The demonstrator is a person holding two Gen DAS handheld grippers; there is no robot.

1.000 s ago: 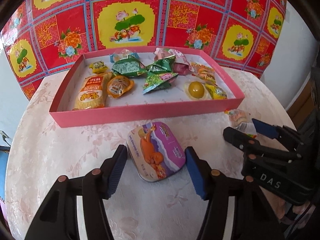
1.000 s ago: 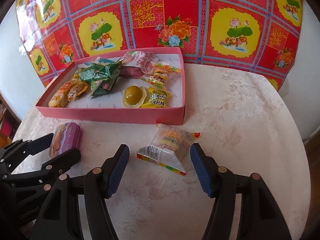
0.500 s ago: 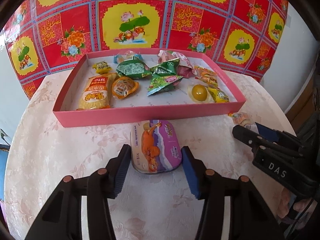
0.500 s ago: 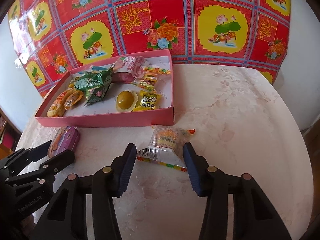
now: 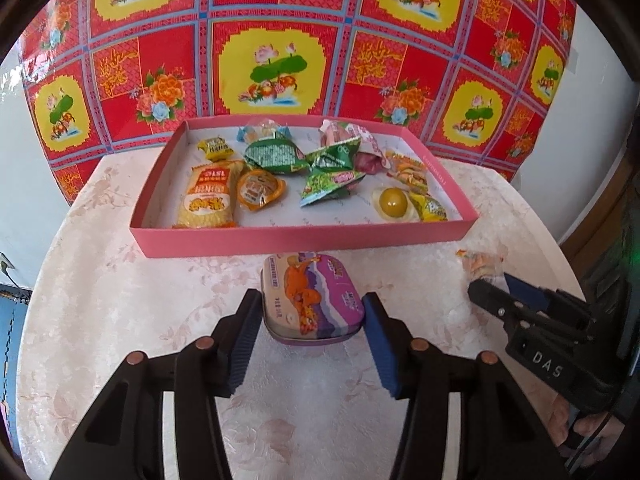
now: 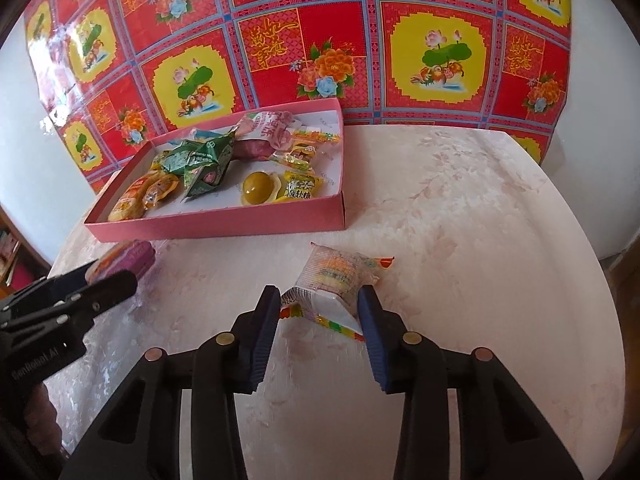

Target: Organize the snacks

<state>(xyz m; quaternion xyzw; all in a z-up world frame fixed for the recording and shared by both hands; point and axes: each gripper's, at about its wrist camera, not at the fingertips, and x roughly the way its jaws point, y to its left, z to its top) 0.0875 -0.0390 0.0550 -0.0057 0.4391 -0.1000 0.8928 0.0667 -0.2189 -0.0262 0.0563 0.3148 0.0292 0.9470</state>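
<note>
Clamping the purple tin (image 5: 314,300) at lower centre, the left gripper (image 5: 312,320) held it for boxing, while the right gripper's (image 6: 318,312) jaws were closing around a clear packet (image 6: 334,280).

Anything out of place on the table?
Two snacks sit outside the pink box: a purple tin in front of it, between the left gripper jaws, and a clear packet between the right gripper jaws.

Home, I'd say: my round table (image 5: 100,280) in floral cloth, festive red wall sheet (image 5: 280,40), bookshelf (image 6: 10,248) corner.
</note>
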